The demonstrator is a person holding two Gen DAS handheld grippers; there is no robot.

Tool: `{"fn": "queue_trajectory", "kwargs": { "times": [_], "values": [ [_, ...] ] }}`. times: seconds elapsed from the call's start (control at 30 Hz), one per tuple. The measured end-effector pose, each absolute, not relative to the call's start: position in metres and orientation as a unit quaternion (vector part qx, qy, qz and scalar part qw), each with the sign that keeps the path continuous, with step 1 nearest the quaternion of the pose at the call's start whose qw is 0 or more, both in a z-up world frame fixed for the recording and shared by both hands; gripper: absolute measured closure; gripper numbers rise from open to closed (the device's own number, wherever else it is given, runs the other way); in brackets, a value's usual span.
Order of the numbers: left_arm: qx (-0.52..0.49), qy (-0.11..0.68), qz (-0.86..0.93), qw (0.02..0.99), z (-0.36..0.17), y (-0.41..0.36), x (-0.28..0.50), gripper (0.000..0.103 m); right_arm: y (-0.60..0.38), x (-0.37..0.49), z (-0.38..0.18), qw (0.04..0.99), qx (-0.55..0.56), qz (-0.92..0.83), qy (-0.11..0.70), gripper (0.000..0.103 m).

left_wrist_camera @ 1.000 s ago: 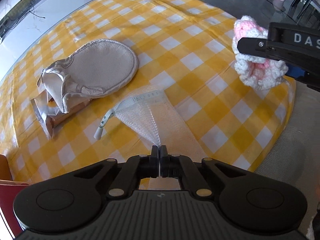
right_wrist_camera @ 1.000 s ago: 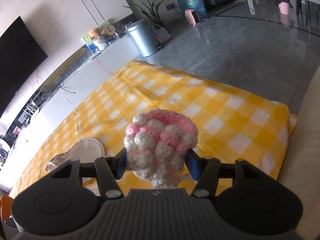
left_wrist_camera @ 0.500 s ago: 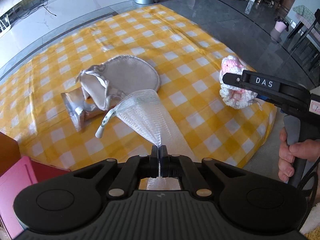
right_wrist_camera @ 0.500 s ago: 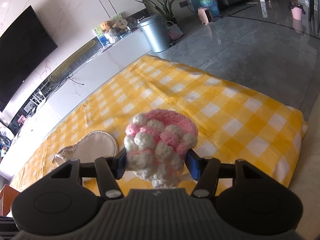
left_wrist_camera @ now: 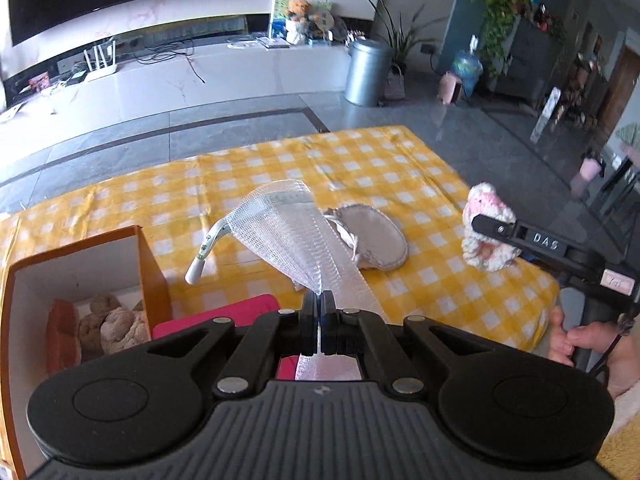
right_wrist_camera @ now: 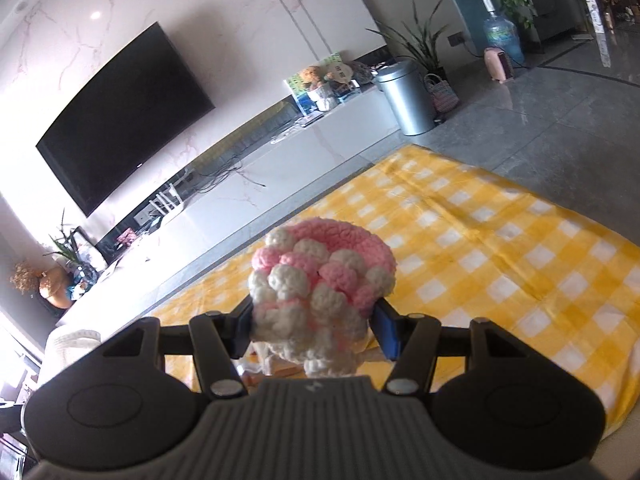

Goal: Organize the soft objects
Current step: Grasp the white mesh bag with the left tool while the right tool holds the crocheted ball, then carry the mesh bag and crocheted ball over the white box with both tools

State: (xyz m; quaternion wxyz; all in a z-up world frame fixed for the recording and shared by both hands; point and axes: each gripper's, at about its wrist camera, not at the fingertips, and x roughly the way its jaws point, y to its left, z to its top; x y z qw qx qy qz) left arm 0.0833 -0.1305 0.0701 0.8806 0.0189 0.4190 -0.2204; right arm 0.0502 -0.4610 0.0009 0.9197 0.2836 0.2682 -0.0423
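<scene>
My left gripper (left_wrist_camera: 319,320) is shut on a white mesh bag (left_wrist_camera: 288,236), which fans upward with a white tag hanging at its left. It hangs lifted above the yellow checked cloth (left_wrist_camera: 400,168). My right gripper (right_wrist_camera: 316,330) is shut on a pink and white crocheted piece (right_wrist_camera: 320,280); in the left wrist view that crocheted piece (left_wrist_camera: 486,236) hangs in the air at the right, with a hand below on the handle. A pale silver pouch (left_wrist_camera: 376,240) lies on the cloth behind the mesh.
An orange open box (left_wrist_camera: 140,256) stands at the left with brown knitted items (left_wrist_camera: 116,326) inside. A pink cushion-like thing (left_wrist_camera: 240,310) lies beside it. Beyond the cloth are grey floor tiles, a metal bin (left_wrist_camera: 366,72) and a white TV bench.
My left gripper rose and swung leftward with the mesh bag, bringing the orange box and the room into view. The right gripper rose a little with the crocheted piece still held.
</scene>
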Motion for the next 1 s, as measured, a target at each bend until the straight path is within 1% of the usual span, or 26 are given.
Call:
{"fn": "queue_trajectory", "kwargs": {
  "times": [0.23, 0.37, 0.53, 0.7, 1.0],
  "values": [
    [-0.113, 0.402, -0.187, 0.889, 0.068, -0.030, 0.075, 0.102, -0.396, 0.063, 0.014, 0.907, 0.309, 0.104, 0.266, 0.044],
    [-0.167, 0.363, -0.146, 0.905, 0.065, 0.028, 0.071, 0.102, -0.358, 0.063, 0.026, 0.904, 0.298, 0.165, 0.260, 0.044],
    [-0.176, 0.314, -0.106, 0.927, 0.059, 0.079, 0.065, 0.102, -0.318, 0.065, 0.033, 0.896, 0.269, 0.216, 0.280, 0.044],
    [-0.204, 0.313, -0.093, 0.923, 0.047, 0.110, 0.070, 0.102, -0.272, 0.074, 0.036, 0.889, 0.239, 0.245, 0.305, 0.044],
    [-0.245, 0.294, -0.106, 0.918, 0.039, 0.144, 0.054, 0.102, -0.155, 0.098, 0.024, 0.873, 0.111, 0.287, 0.379, 0.044]
  ]
}}
